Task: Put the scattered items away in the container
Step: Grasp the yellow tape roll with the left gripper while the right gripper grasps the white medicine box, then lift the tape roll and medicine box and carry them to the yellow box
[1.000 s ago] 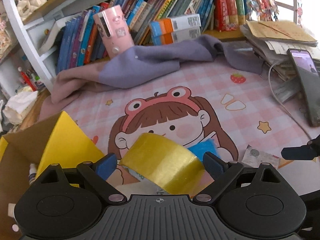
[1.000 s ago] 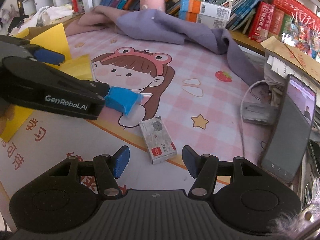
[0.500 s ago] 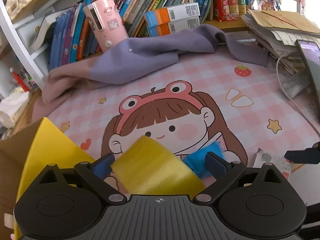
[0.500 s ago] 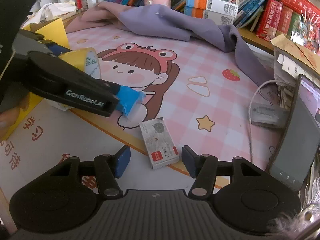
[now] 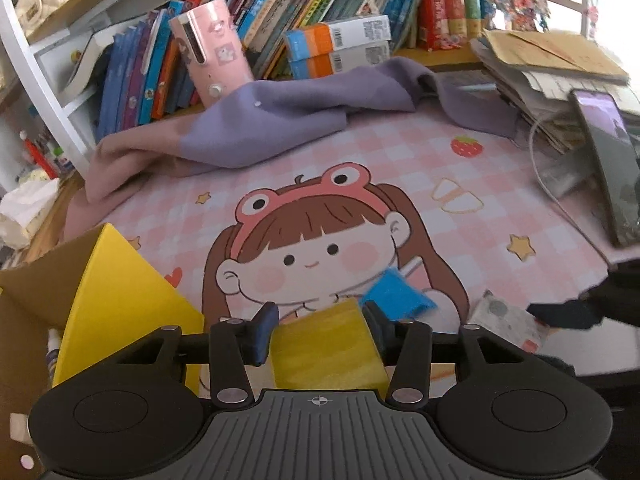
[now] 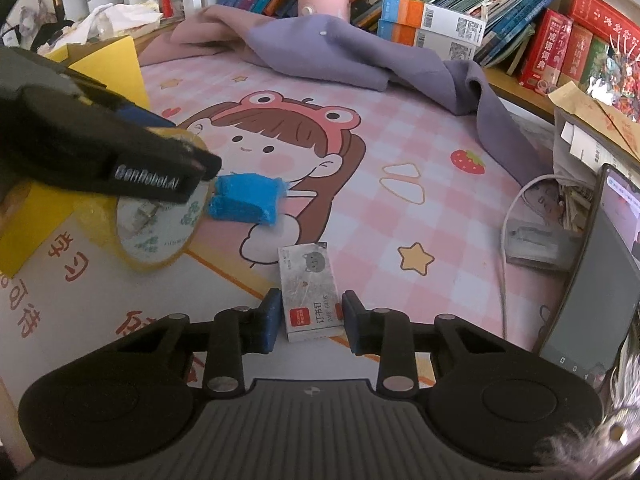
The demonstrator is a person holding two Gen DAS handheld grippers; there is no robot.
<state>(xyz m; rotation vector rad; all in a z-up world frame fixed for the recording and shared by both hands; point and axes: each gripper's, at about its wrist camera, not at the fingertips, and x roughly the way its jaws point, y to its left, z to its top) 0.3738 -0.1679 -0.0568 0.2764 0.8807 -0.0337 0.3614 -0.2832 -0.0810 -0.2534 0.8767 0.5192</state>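
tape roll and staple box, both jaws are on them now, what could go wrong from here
1. The left gripper is closing its jaws across the tape roll, whose rounded shape might let it twist out on lifting.
2. The right gripper pinches only the near end of the staple box, so it may droop.
3. The blue sponge lies against the roll and could get dragged.

Roll of yellow tape (image 6: 154, 226), tilted on edge between blue pads beside box. Small grey staple box (image 6: 310, 290), flat on mat, red label nearest. Blue sponge (image 6: 244, 198), flat, between them. Yellow cardboard box (image 5: 120, 304), open, at left.
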